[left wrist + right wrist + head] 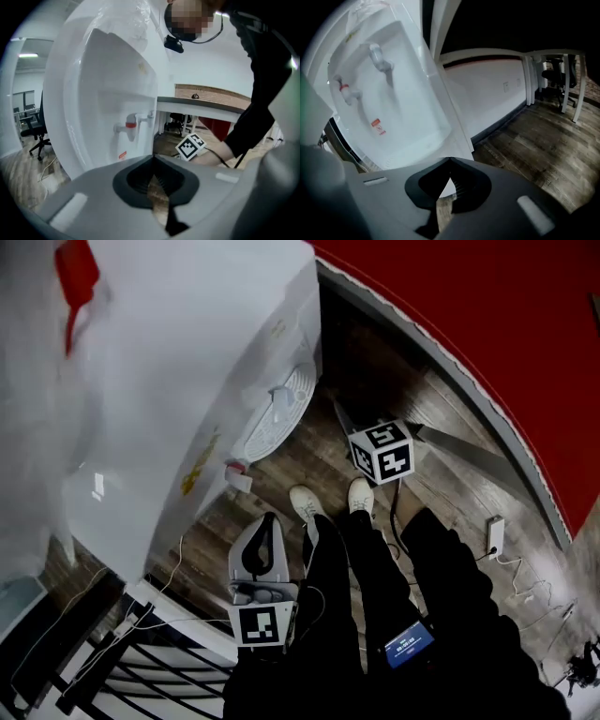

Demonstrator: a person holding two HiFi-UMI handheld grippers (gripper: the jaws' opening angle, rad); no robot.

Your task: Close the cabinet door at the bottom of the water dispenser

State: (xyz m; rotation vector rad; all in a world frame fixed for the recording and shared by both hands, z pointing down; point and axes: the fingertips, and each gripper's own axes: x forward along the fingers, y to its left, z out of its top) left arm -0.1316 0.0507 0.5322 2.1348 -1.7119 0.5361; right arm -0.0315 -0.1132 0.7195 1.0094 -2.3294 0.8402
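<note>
Both empty, fingers closed: left gripper [269, 521] hangs back by the person's legs, right gripper [450, 161] is nearer the water dispenser [187, 381] front. Cabinet door is prob. below the drip tray [278, 412], ahead-left of the right fingers. Can't tell if it's ajar.

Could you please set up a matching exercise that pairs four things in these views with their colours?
Things:
1. water dispenser
2. tap collar
3. trousers
4. floor

Colours:
a. black
b. white
c. brown wood
d. red

Pairs: 1-b, 2-d, 3-a, 4-c.
</note>
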